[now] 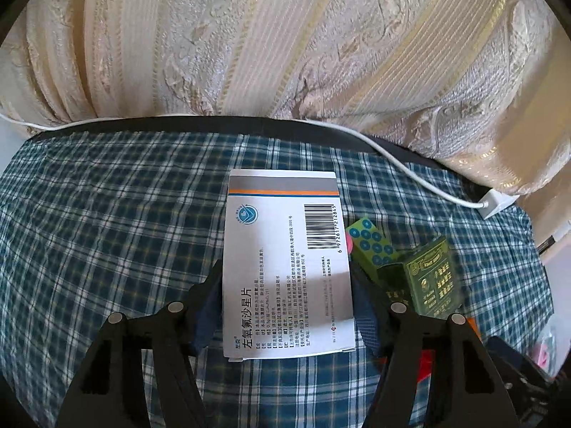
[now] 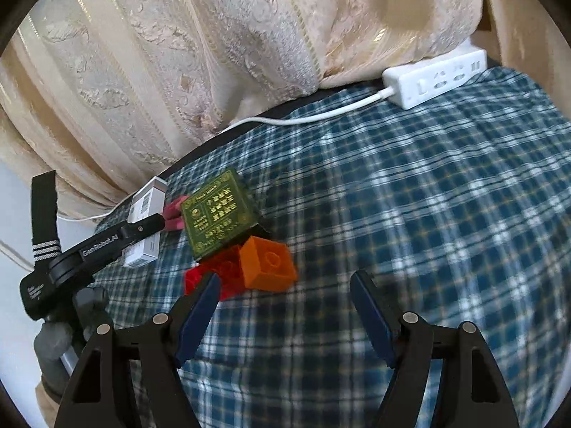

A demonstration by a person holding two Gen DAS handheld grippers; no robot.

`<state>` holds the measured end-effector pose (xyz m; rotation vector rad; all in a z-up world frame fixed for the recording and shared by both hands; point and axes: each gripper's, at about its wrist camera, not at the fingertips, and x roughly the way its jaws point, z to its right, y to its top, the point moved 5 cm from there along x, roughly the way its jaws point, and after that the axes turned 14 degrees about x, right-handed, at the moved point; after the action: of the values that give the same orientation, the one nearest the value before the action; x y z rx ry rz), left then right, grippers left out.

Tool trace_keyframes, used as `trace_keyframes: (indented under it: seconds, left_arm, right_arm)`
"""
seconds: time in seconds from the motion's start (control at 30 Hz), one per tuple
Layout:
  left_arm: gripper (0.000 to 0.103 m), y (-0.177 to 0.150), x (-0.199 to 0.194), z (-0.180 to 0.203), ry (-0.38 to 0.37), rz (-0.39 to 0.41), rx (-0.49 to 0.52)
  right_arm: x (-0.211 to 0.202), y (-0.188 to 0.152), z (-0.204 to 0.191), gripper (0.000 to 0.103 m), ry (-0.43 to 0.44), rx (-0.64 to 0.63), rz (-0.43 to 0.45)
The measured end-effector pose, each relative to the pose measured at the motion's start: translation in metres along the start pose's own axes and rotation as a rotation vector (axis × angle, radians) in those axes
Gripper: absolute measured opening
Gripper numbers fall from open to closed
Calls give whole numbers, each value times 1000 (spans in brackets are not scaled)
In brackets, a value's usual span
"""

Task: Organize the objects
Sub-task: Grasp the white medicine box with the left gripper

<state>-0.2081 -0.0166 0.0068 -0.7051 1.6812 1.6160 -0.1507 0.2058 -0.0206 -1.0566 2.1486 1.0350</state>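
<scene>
Pinching the white box (image 1: pixel 285 267) across its width above the plaid cloth (image 1: pixel 107 232), we keep the left gripper (image 1: pixel 287 306) level as we lift, while the right gripper (image 2: pixel 285 306), jaws spread and empty, lines up squarely on the orange brick (image 2: pixel 267 264).

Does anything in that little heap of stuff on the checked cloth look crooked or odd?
Yes. The green box sits tilted, propped on the red brick and orange brick instead of lying flat on the checked cloth. The white medicine box is clamped in the left gripper.
</scene>
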Motion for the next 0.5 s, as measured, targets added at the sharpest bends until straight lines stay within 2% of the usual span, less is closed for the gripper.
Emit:
trace_keyframes:
  seconds: [0.3, 0.4, 0.47, 0.5]
  left_arm:
    - [66, 3, -7, -5, -5, 17, -16]
    - [66, 3, -8, -5, -6, 17, -16]
    - [66, 3, -9, -4, -7, 19, -13]
    - [66, 3, -10, -3, -8, 19, -11]
  right_arm:
    - [20, 10, -10, 78, -18, -26, -3]
    - [27, 10, -13, 71, -24, -46, -14]
    - [34, 10, -12, 61, -34, -52, -25]
    - [34, 10, -12, 59, -38, -57, -12]
